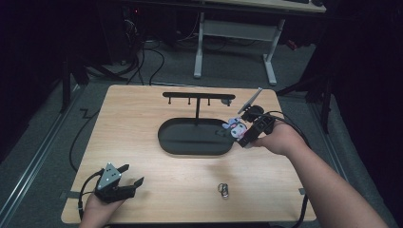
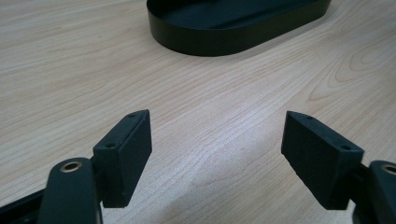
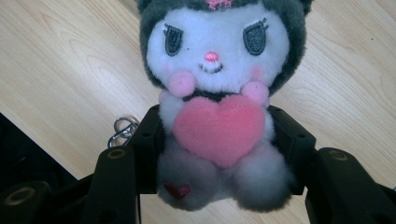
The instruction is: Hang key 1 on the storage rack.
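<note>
A small plush doll [image 3: 215, 93] with a white face, dark grey hood and pink heart is clamped at its body by my right gripper [image 3: 217, 140]; a metal clasp [image 3: 122, 130] hangs beside it. In the high view the right gripper [image 1: 243, 133] holds the doll [image 1: 236, 127] just above the right end of the black oval tray [image 1: 195, 142]. A black T-shaped hanger stand [image 1: 198, 99] rises from the tray. My left gripper [image 1: 129, 176] rests open at the table's front left; its pads [image 2: 125, 156] hold nothing, with the tray [image 2: 233, 28] farther off.
A small metal key ring [image 1: 223, 189] lies on the wooden table [image 1: 133, 123] near the front edge, right of centre. Cables trail from both grippers. Beyond the table stand a white desk frame [image 1: 237, 42] and floor cables.
</note>
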Motion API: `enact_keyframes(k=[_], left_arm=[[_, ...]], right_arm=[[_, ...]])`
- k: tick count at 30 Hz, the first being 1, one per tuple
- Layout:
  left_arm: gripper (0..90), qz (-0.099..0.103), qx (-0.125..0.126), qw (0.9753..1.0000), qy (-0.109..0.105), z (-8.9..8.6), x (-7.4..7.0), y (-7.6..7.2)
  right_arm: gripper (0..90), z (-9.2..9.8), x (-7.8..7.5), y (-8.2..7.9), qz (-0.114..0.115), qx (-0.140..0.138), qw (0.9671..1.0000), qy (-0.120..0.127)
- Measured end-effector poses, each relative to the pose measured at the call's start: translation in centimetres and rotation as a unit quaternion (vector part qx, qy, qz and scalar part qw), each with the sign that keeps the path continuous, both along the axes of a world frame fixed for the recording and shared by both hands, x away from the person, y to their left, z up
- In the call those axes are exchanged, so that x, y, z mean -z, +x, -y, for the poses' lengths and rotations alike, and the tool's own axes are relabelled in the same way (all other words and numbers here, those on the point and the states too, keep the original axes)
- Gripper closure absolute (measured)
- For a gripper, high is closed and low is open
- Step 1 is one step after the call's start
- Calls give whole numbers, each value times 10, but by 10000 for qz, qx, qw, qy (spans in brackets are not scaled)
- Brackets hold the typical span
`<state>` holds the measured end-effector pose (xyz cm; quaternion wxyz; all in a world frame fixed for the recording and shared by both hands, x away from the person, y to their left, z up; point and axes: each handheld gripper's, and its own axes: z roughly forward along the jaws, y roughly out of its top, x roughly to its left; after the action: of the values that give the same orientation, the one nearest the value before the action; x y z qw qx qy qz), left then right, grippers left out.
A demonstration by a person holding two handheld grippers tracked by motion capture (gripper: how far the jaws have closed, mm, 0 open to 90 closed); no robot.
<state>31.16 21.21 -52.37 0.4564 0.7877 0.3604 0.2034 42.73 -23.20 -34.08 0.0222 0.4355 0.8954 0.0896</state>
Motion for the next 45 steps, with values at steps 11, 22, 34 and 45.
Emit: enact_keyframes(k=[11,22,34,45], left_arm=[[251,10,-3,10000,-17,-1,0,0],[251,29,-17,10000,-61,-3,-1,0],[251,34,-27,9999,-92,-4,-1,1],[251,36,-19,9999,-107,-5,-1,1]], right_arm=[[473,-9,-15,18,55,31,10000,-42],[474,-23,-24,31,130,53,9998,-141],[477,-38,-30,38,378,-175,9983,-409],[477,-38,-10,42,300,-147,9990,-303]])
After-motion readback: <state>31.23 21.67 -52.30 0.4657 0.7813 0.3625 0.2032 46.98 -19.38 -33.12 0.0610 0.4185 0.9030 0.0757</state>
